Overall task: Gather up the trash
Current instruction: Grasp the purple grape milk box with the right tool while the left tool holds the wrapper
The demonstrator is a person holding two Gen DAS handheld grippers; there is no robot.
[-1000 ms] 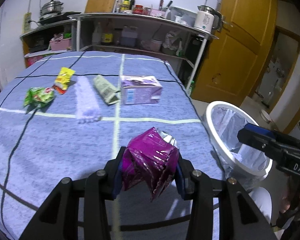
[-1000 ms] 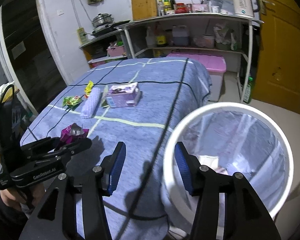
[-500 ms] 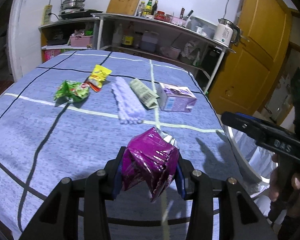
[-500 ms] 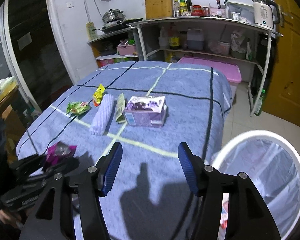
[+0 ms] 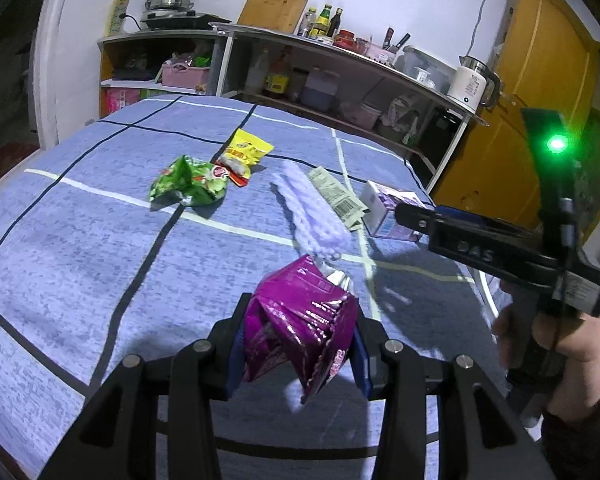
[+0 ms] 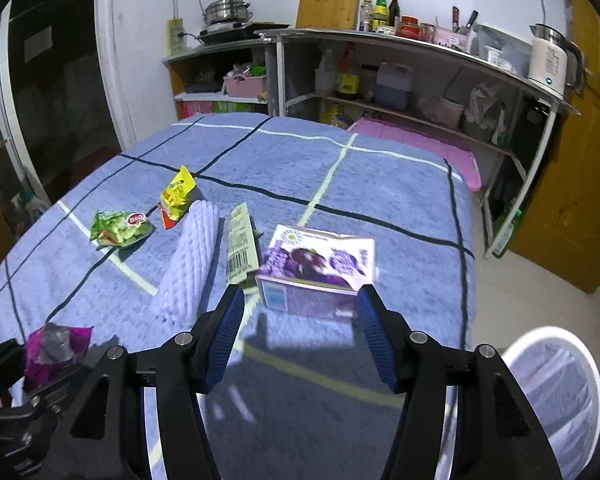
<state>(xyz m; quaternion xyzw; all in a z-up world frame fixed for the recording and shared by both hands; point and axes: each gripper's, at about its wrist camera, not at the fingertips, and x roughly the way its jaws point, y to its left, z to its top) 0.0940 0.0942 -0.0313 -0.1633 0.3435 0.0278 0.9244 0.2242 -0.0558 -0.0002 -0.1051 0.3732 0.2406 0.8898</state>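
My left gripper [image 5: 298,340] is shut on a crumpled purple snack bag [image 5: 300,320] and holds it above the blue checked table [image 5: 80,264]; the bag also shows in the right wrist view [image 6: 56,344]. My right gripper [image 6: 300,336] is open and empty, its jaws wide just in front of a purple carton [image 6: 316,272] lying on the table. Left of the carton lie a beige wrapper [image 6: 242,248], white foam netting [image 6: 190,264], a green bag [image 6: 120,228] and a yellow bag [image 6: 176,194]. The white bin [image 6: 556,396] stands at the lower right.
Shelves with bottles, pots and a kettle [image 6: 548,60] stand behind the table. A pink lidded box [image 6: 420,148] sits past the far edge. A yellow door [image 6: 580,160] is on the right. The right hand-held unit [image 5: 500,252] reaches in over the table's right side.
My right gripper has swung from over the bin to the table and now faces the purple carton closely. My left gripper has turned left, still holding the purple bag.
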